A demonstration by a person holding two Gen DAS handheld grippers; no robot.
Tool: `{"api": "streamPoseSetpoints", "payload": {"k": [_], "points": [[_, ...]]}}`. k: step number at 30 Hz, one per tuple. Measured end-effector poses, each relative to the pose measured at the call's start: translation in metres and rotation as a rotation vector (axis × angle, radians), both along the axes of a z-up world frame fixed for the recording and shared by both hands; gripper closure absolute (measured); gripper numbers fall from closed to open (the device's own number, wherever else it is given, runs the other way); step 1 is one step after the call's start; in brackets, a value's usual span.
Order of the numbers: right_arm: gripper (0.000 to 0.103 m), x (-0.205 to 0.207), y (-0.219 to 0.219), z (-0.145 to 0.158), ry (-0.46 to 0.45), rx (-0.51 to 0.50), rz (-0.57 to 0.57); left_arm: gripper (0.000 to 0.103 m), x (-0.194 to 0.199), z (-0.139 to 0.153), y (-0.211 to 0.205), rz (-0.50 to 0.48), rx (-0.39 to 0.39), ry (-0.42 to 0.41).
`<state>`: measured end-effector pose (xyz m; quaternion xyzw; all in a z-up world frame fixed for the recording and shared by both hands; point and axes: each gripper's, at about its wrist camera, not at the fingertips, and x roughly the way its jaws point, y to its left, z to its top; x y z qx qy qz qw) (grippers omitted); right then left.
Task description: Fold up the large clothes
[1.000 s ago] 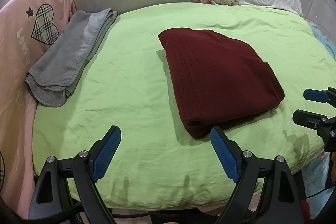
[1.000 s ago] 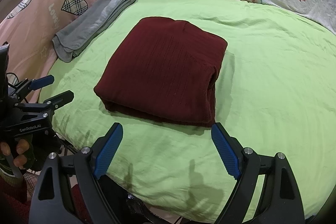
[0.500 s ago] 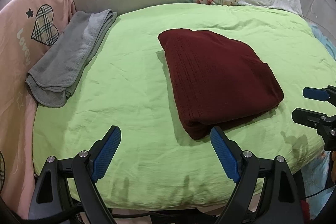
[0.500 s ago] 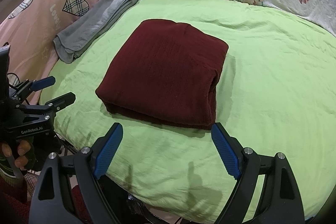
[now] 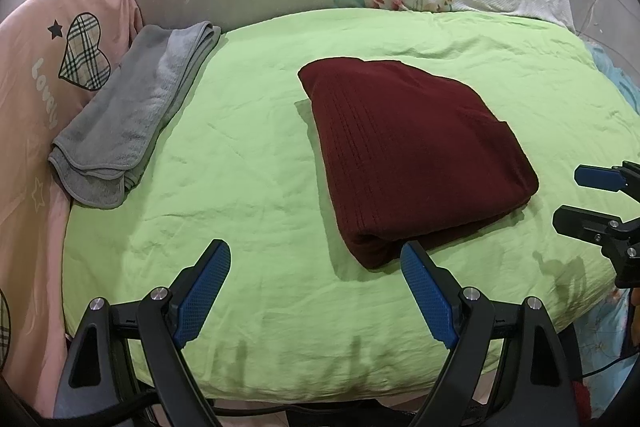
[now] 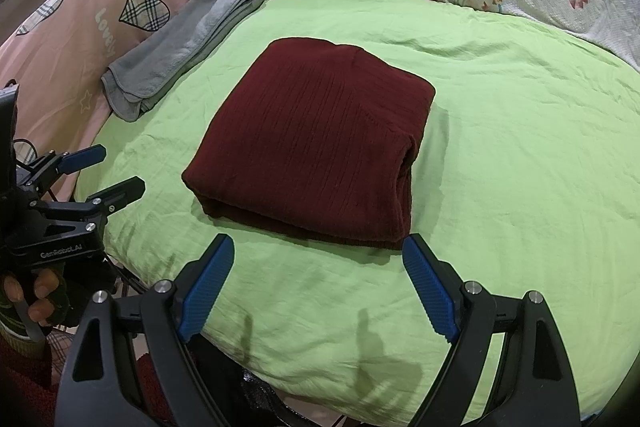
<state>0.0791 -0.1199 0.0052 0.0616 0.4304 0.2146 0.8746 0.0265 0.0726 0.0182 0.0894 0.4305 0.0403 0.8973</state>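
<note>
Nothing much has moved: sweater (image 5: 412, 155) lies folded mid-sheet (image 5: 248, 187), as before. Left gripper (image 5: 316, 291) and right gripper (image 6: 318, 283) hover near, fingers spread, holding nothing. Folding looks finished. Grey towel (image 5: 132, 111) lies apart.

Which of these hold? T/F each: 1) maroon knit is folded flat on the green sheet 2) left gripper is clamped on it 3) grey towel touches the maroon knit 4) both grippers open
1) The dark maroon ribbed knit garment lies folded on the light green bed sheet. True.
2) The left gripper grips it. False: open, holding nothing.
3) The folded grey towel touches it. False: bare sheet lies between them.
4) Left gripper and right gripper are open. True.
</note>
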Motion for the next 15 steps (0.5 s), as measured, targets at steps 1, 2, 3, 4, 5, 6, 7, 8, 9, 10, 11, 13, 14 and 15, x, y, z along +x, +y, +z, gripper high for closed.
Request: {"api": "streamPoseSetpoints", "payload": {"k": [1,2,3,4,5,6,7,8,9,10,11,13,14,15], "points": [[0.017,0.0000,-0.0002,0.0001,0.000,0.000,0.001,0.016,0.0003,0.0001,0.0001,-0.001,0.000,-0.001],[0.017,0.0000,0.0001,0.0006,0.000,0.000,0.000,0.016,-0.0006,0.0004,-0.0002,-0.001,0.000,-0.002],[0.017,0.0003,-0.0002,0.0006,-0.001,0.001,0.001,0.016,-0.0002,0.0005,0.0000,-0.001,0.001,-0.002],[0.017,0.0002,0.0000,0.0012,-0.002,0.001,0.001,0.016,-0.0002,0.0006,0.0001,-0.001,0.001,-0.003],[0.017,0.0000,0.0002,0.0014,-0.003,0.002,0.001,0.016,-0.0001,0.0006,0.0003,-0.001,0.000,-0.004],[0.017,-0.0003,0.0004,0.0016,-0.004,0.001,0.001,0.016,0.0002,0.0006,0.0004,-0.002,0.000,-0.003],[0.017,-0.0006,0.0007,0.0015,-0.004,0.001,0.001,0.016,0.0000,0.0007,0.0003,-0.002,-0.001,-0.003],[0.017,-0.0008,0.0009,0.0015,-0.004,0.002,0.000,0.016,-0.0001,0.0010,0.0004,-0.003,-0.004,-0.002],[0.017,-0.0007,0.0010,0.0015,-0.004,0.002,0.000,0.016,-0.0002,0.0012,0.0003,-0.005,-0.005,-0.002],[0.017,-0.0011,0.0011,0.0015,-0.004,0.001,-0.001,0.016,0.0000,0.0015,0.0006,-0.006,-0.005,-0.003],[0.017,-0.0010,0.0013,0.0015,-0.004,0.001,-0.001,0.016,-0.0005,0.0018,0.0001,-0.006,-0.004,-0.005],[0.017,-0.0014,0.0013,0.0016,-0.005,0.001,-0.001,0.016,-0.0010,0.0019,-0.0002,-0.006,-0.004,-0.005],[0.017,-0.0013,0.0015,0.0017,-0.005,0.001,-0.001,0.016,-0.0014,0.0023,-0.0004,-0.006,-0.003,-0.007],[0.017,-0.0013,0.0013,0.0015,-0.004,0.001,-0.001,0.016,-0.0018,0.0025,-0.0007,-0.006,0.000,-0.008]]}}
